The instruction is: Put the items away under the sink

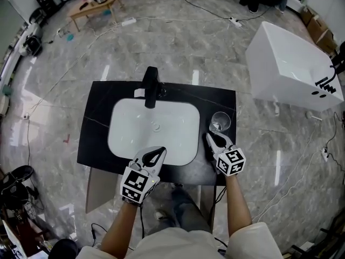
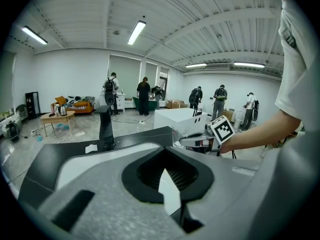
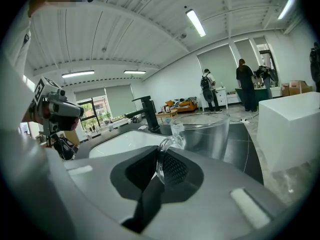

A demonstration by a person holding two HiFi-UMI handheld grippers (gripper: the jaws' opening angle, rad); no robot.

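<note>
Clear glass mug [image 1: 220, 122] is seen standing upright on the black countertop [image 1: 215, 97], just beside the right edge of the white basin [image 1: 125, 139] and near the counter's right end. Its curved handle [image 3: 161, 156] is pinched between the jaws of the right gripper [image 1: 209, 136], which are pressed together on the glass loop, as is shown plainly in the right gripper view; the mug's body is left standing just past the jaw tips. The gripper's marker cube [image 1: 232, 162] is turned up towards the head camera, with a bare forearm behind it. The left gripper [image 1: 161, 150] is held over the front rim of the basin, its jaws brought together at the tips with nothing caught between them, only the white of the basin being glimpsed through the slit behind them in the left gripper view. A black faucet [image 1: 151, 86] is mounted at the far side of the basin, with a small white scrap lying beside its base. Beyond the vanity, a grey marbled floor [image 1: 178, 42] is crossed by cables, a white box-shaped unit [image 1: 288, 63] is set off to the right, and a low wooden table [image 1: 94, 7] can be made out at the far left.
</note>
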